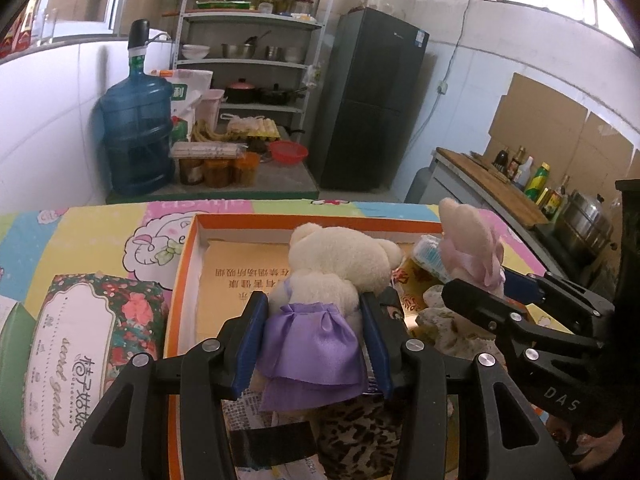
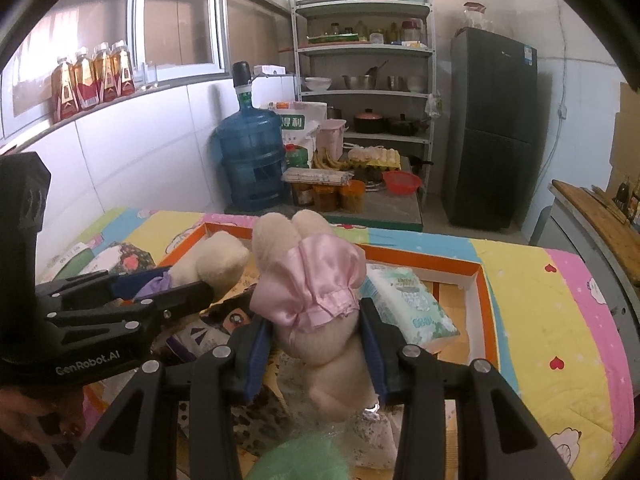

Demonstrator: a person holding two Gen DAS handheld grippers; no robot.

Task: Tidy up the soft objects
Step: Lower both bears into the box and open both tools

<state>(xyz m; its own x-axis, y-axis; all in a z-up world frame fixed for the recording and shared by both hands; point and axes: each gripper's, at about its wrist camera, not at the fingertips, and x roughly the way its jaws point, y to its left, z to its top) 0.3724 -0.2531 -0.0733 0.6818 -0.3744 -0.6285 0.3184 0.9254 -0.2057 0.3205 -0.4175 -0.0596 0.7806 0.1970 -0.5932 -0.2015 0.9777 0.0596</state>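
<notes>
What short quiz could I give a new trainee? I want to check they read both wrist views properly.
1. True or false: the left gripper holds the cream plush in the purple skirt.
2. What does the right gripper hold?
A. the tissue pack
B. the pink-dressed plush
C. nothing
3. Fill in: both toys are held over the ____-rimmed box.

Key: 1 true; 2 B; 3 orange.
</notes>
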